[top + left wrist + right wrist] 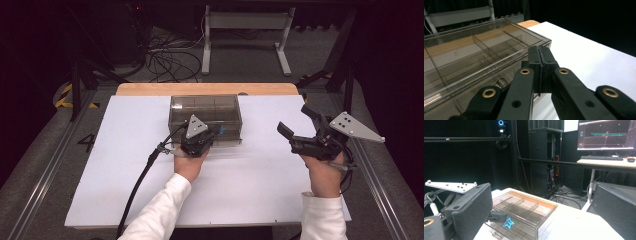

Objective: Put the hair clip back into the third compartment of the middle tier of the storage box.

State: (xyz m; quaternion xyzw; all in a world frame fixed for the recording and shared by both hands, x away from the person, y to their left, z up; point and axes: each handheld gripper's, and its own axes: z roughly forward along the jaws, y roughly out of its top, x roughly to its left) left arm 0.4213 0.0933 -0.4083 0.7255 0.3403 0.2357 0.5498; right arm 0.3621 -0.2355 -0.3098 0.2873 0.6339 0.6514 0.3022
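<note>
Two grippers work at a clear compartment box (pixel 206 118) mid-table. Left gripper (pixel 540 65), jaws pressed together and empty, rests at the box's front drawer near a blue star (pixel 508 223); right gripper (pixel 299 128) waits spread wide. Keep any pull straight and level, steadying the box.

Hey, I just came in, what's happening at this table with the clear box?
A person holds a tool in each hand over a white table. The left tool, its jaws shut together, is at the front face of a clear plastic box with dividers, beside a small blue star there. Whether it touches the box is hard to tell. The right tool hangs off to the side with its jaws wide open, holding nothing.
</note>
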